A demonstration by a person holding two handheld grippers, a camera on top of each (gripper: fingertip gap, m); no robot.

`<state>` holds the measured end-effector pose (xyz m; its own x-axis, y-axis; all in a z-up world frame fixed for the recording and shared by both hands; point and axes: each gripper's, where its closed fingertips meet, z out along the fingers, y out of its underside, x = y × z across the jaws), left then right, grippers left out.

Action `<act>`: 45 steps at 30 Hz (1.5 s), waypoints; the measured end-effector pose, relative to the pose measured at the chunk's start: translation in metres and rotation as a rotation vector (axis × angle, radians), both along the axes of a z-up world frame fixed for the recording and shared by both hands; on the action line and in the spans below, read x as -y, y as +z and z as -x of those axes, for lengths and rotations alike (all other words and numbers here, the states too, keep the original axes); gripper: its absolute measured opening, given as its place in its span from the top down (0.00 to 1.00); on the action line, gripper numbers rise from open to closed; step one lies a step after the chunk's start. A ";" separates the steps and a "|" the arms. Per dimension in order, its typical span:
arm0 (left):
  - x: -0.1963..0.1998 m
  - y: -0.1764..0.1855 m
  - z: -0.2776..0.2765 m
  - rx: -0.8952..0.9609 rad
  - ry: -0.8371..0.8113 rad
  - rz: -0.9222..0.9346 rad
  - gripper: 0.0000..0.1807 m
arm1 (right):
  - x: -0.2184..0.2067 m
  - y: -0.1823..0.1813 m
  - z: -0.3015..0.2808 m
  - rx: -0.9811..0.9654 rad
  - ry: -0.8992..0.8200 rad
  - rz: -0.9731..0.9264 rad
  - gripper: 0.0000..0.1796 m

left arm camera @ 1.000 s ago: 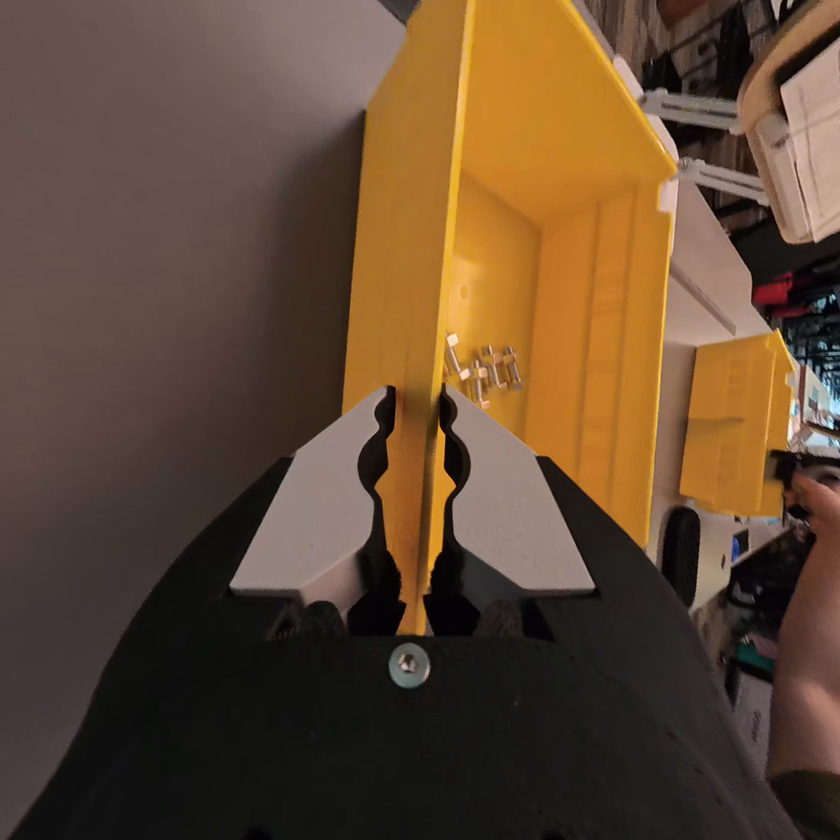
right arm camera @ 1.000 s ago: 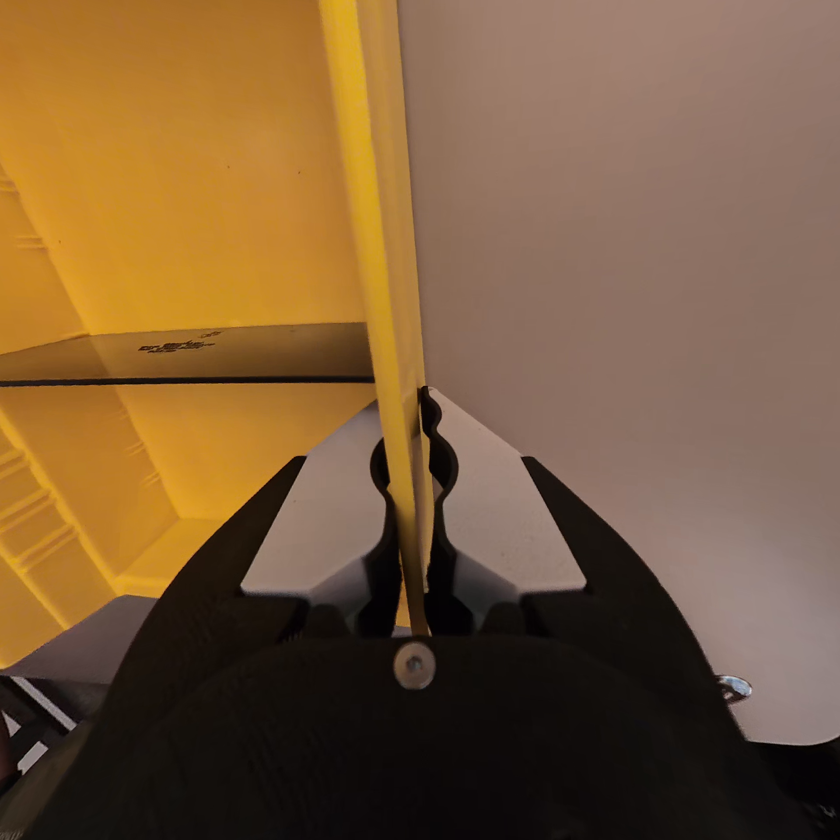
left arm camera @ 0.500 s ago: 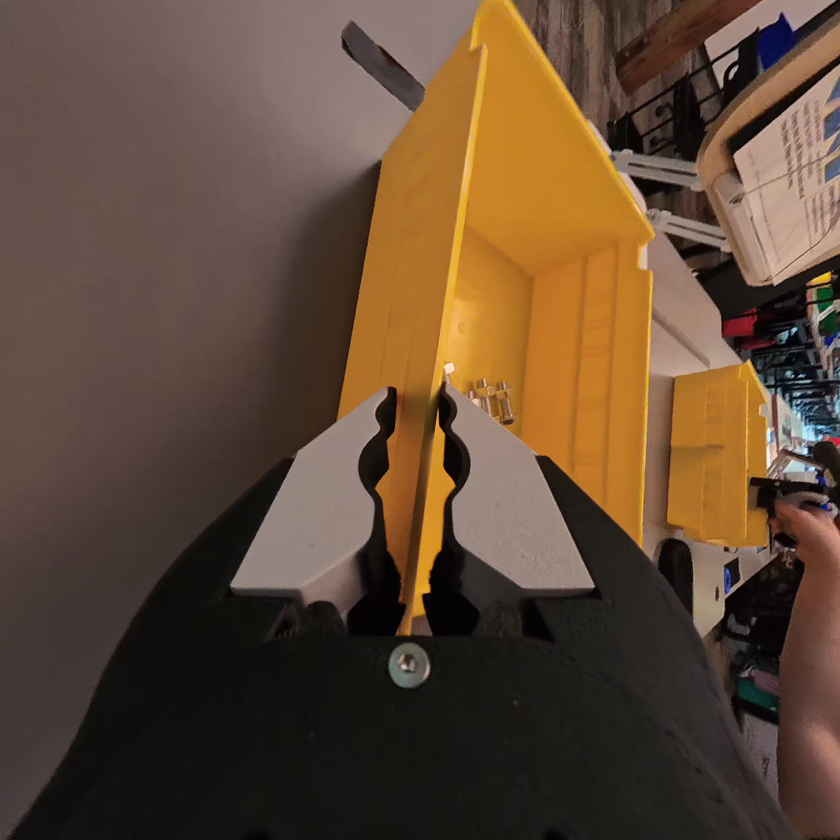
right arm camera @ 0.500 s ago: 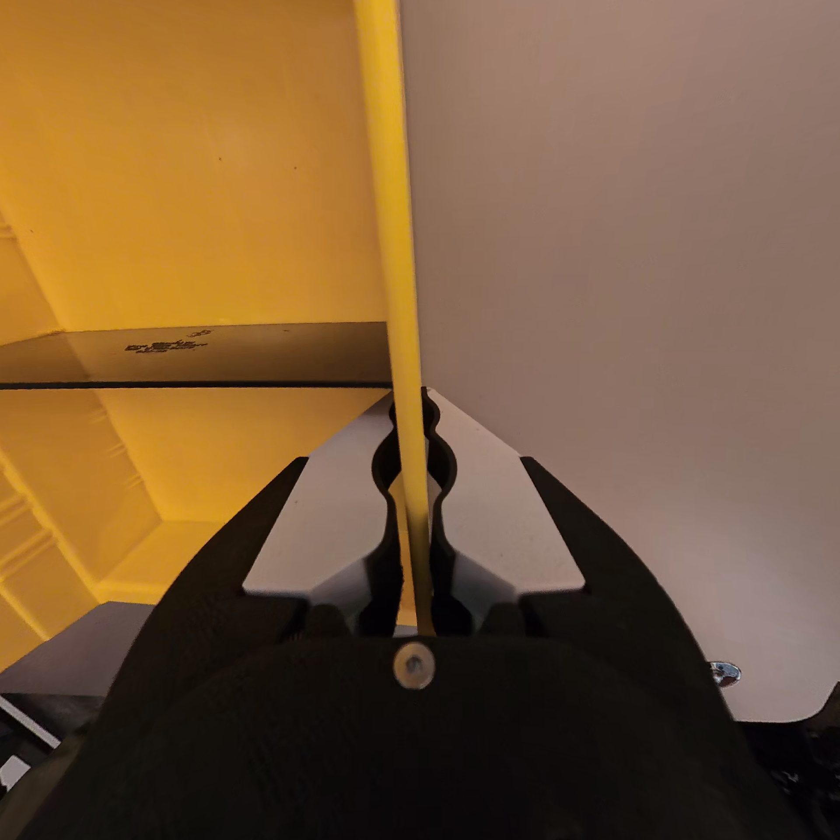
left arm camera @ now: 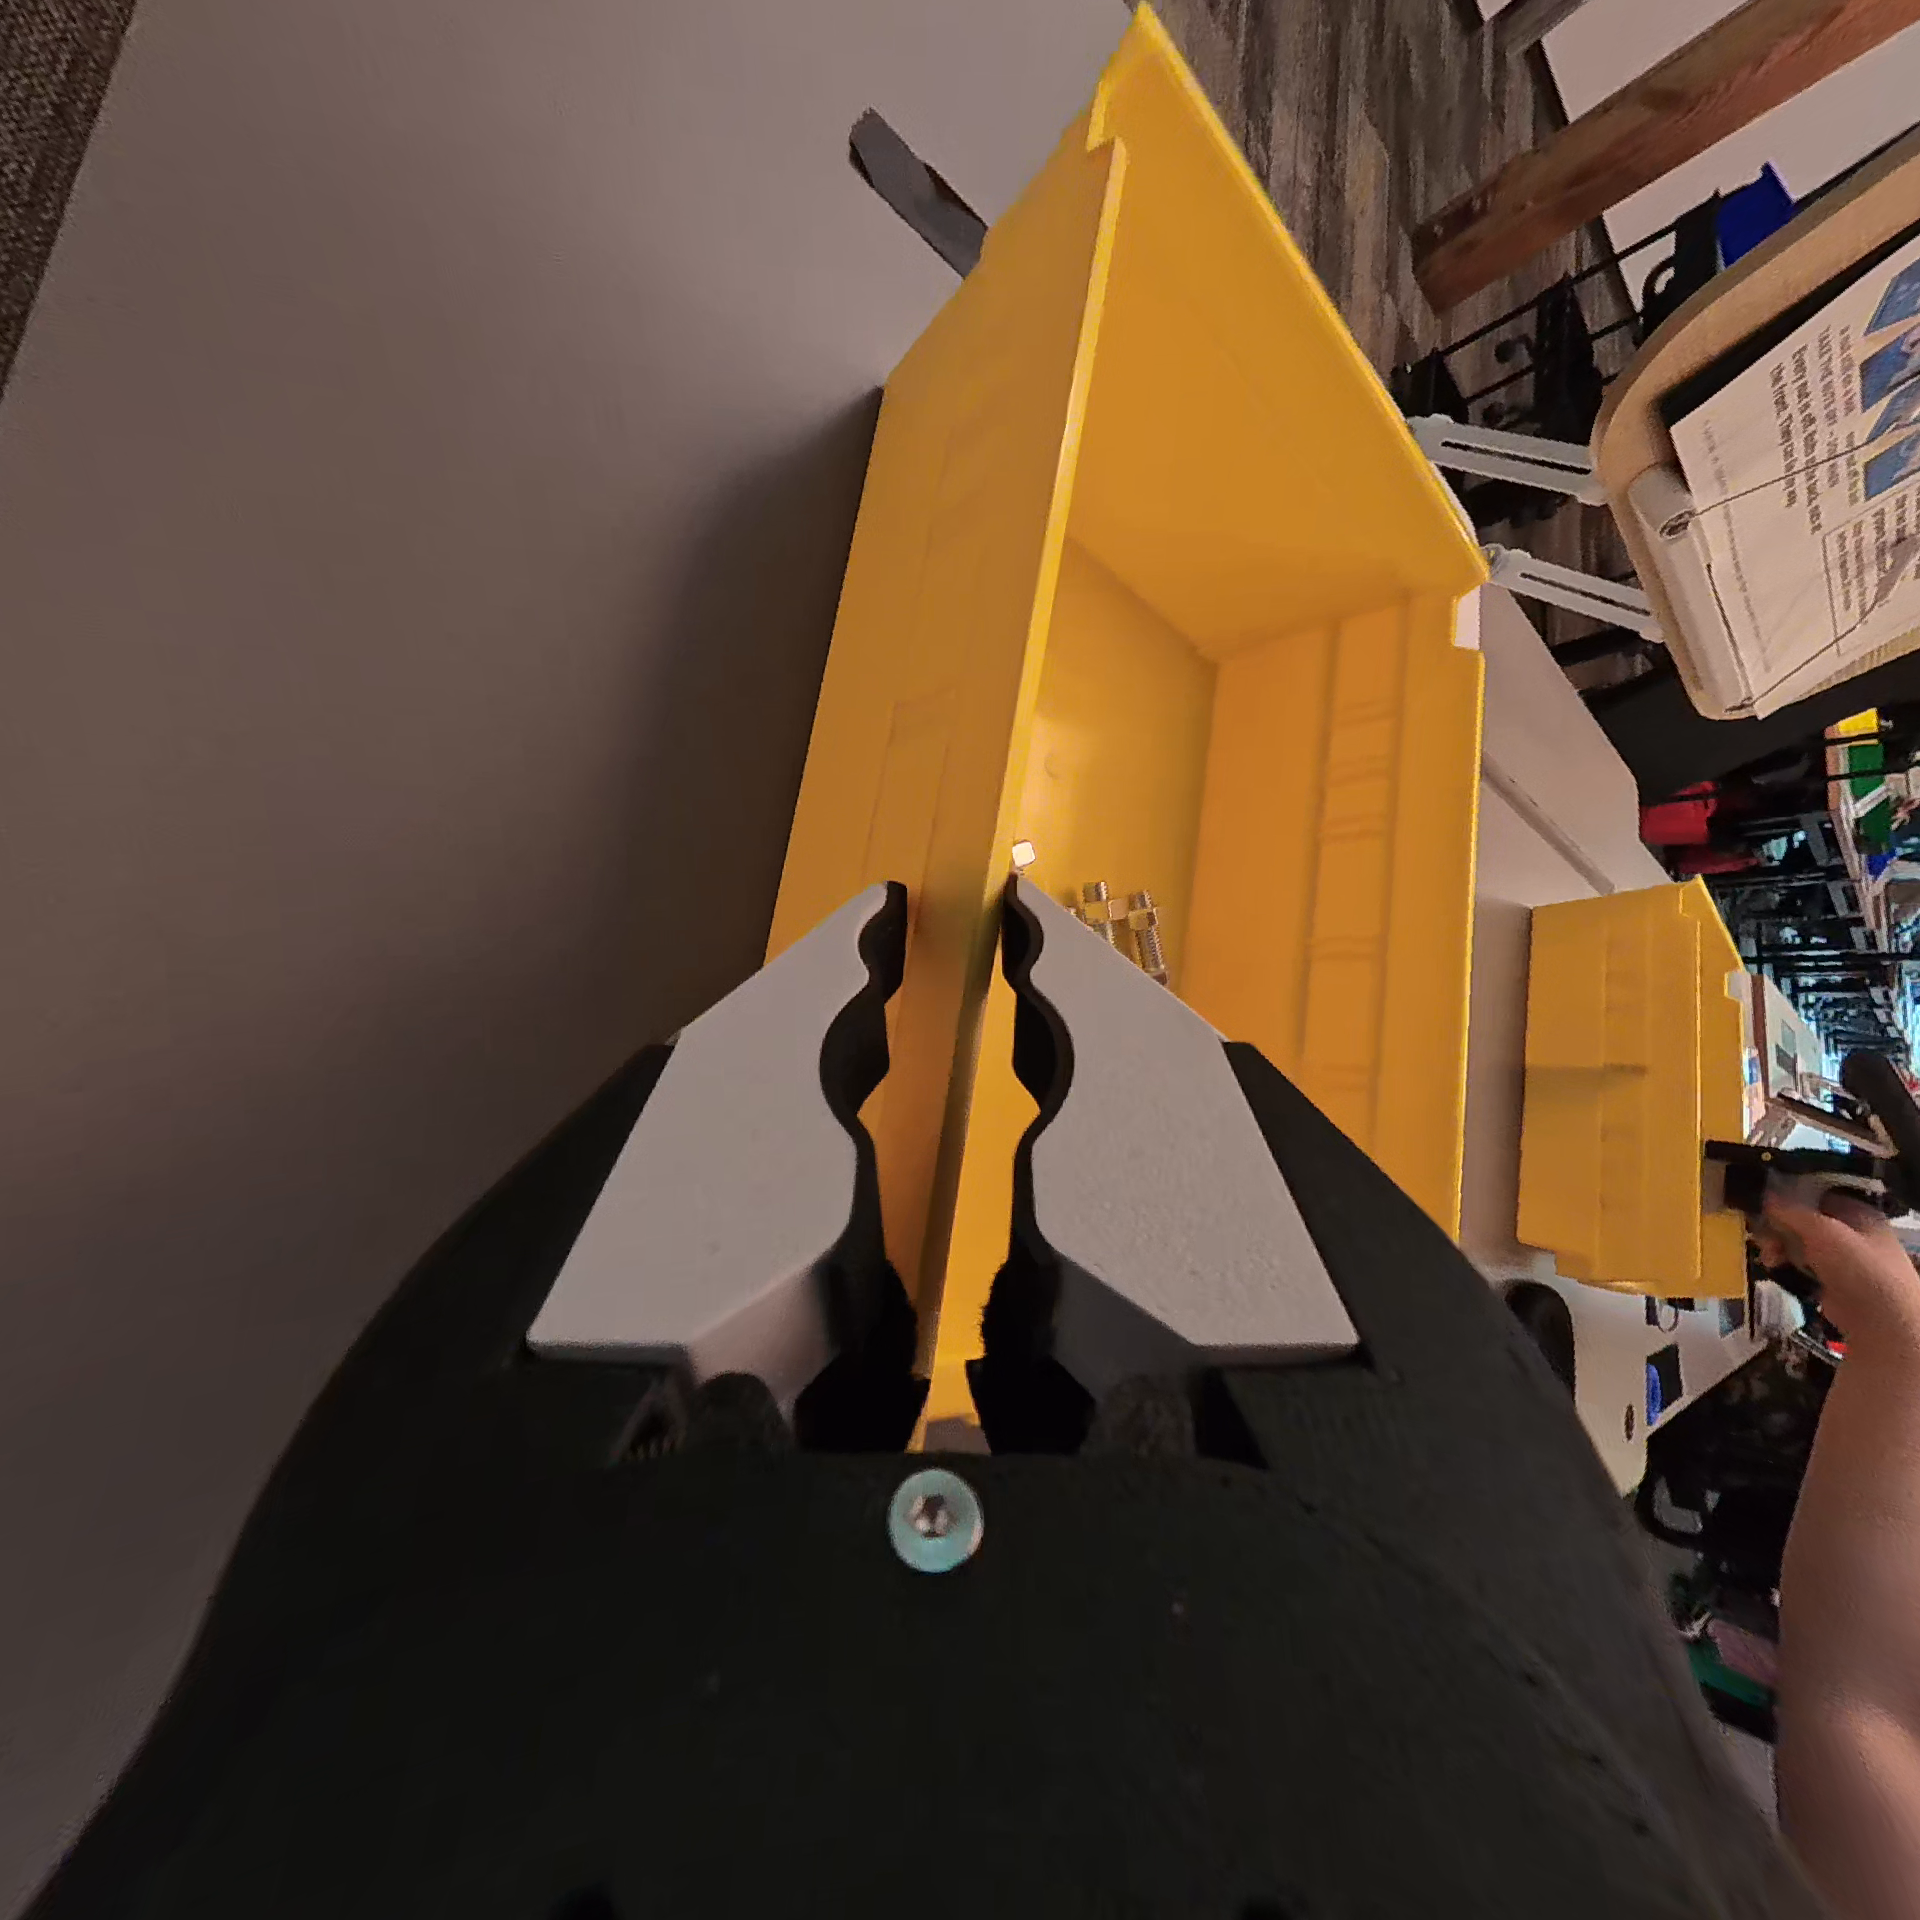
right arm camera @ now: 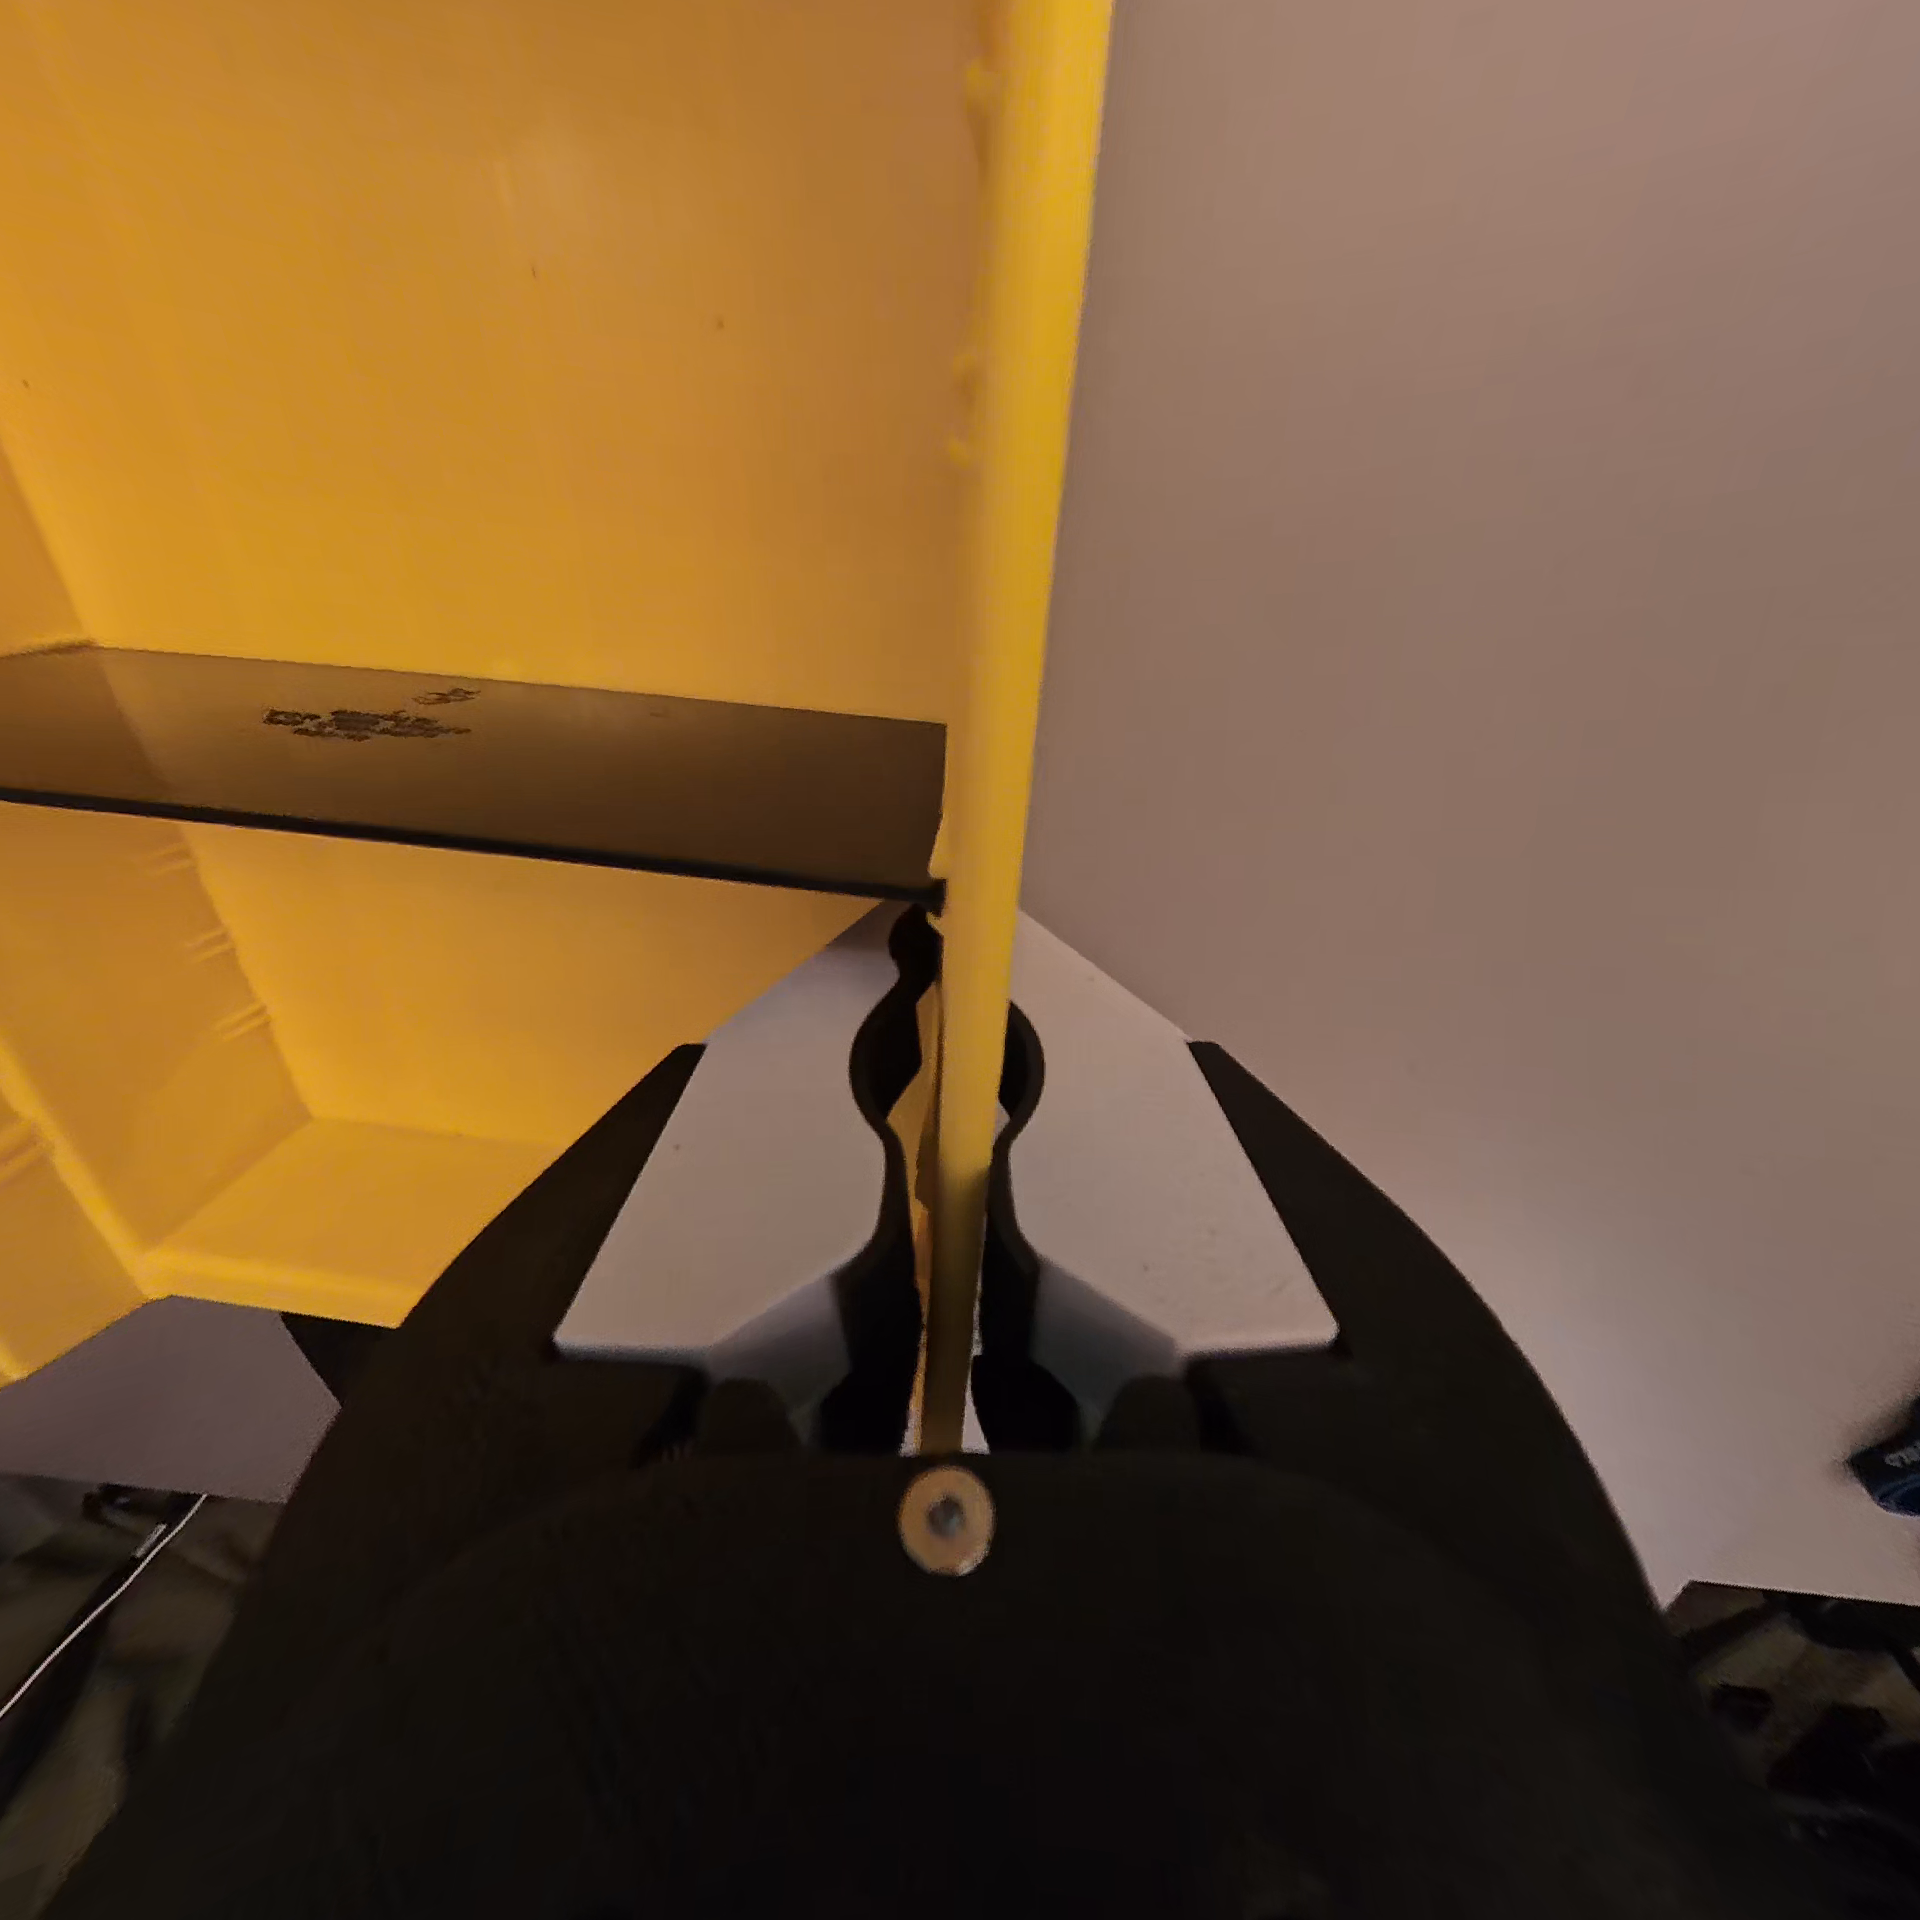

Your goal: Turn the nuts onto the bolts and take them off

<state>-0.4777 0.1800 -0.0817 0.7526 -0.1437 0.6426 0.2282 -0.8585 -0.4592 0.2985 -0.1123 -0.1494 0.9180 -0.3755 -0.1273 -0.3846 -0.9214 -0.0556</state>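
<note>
Since 1 s ago the left wrist view has tilted: the yellow bin [left arm camera: 1226, 582] leans further toward 1 o'clock, more floor shows at 12–1, and fewer bolts show past the fingertip. In the right wrist view the bin wall has slid from just left of centre to centre-right.

Left gripper [left arm camera: 954, 894]: narrow, clamped on the bin's side wall, one grey finger [left arm camera: 727, 1164] outside & one inside. Wall edge runs from the gripper throat up toward 12–1 o'clock.

Bolts w/ nuts [left arm camera: 1122, 925] lie on the bin floor just past the inner fingertip, at about 1 o'clock from it; a few visible, the rest hidden behind the finger. One small bright piece [left arm camera: 1023, 854] sits right at the wall by the fingertip; can't tell if nut or bolt head.

Pale counter [left arm camera: 416, 623] fills the 9–11 o'clock side. Second, smaller yellow bin [left arm camera: 1621, 1091] at 3 o'clock, apart from the first. A person's hand [left arm camera: 1849, 1288] at 3–4 o'clock holds a dark device.

Right gripper [right arm camera: 961, 914]: narrow too, pinching the opposite bin wall [right arm camera: 1023, 520], which runs to 12 o'clock. Black divider [right arm camera: 468, 758] crosses the bin interior at 9–10 o'clock, meeting the wall by the fingertips. Counter [right arm camera: 1507, 623] at 1–3 o'clock.
</note>
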 end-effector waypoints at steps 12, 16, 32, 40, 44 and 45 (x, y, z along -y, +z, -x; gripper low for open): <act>0.005 0.043 -0.004 -0.005 -0.044 -0.106 0.79 | -0.002 0.001 -0.007 0.035 0.066 -0.046 0.97; 0.014 0.086 -0.033 -0.230 -0.278 -0.421 0.76 | -0.010 0.021 -0.020 0.130 0.096 -0.149 0.90; 0.024 -0.043 -0.087 -0.781 -0.823 -0.204 0.60 | -0.083 0.274 0.123 0.514 0.429 -1.243 0.60; 0.011 -0.057 -0.080 -0.892 -0.814 -0.189 0.61 | -0.120 0.305 0.217 0.558 0.507 -1.372 0.45; 0.003 -0.062 -0.078 -0.955 -0.811 -0.196 0.58 | -0.140 0.286 0.240 0.677 0.568 -1.281 0.46; 0.002 -0.064 -0.078 -0.959 -0.817 -0.194 0.59 | -0.144 0.276 0.248 0.659 0.588 -1.266 0.46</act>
<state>-0.3995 0.1776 -0.1456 0.5505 -0.8126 -0.1913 -0.8242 -0.4926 -0.2794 0.0508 0.0320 0.1265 0.9122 0.0845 0.4010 0.4095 -0.1496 -0.9000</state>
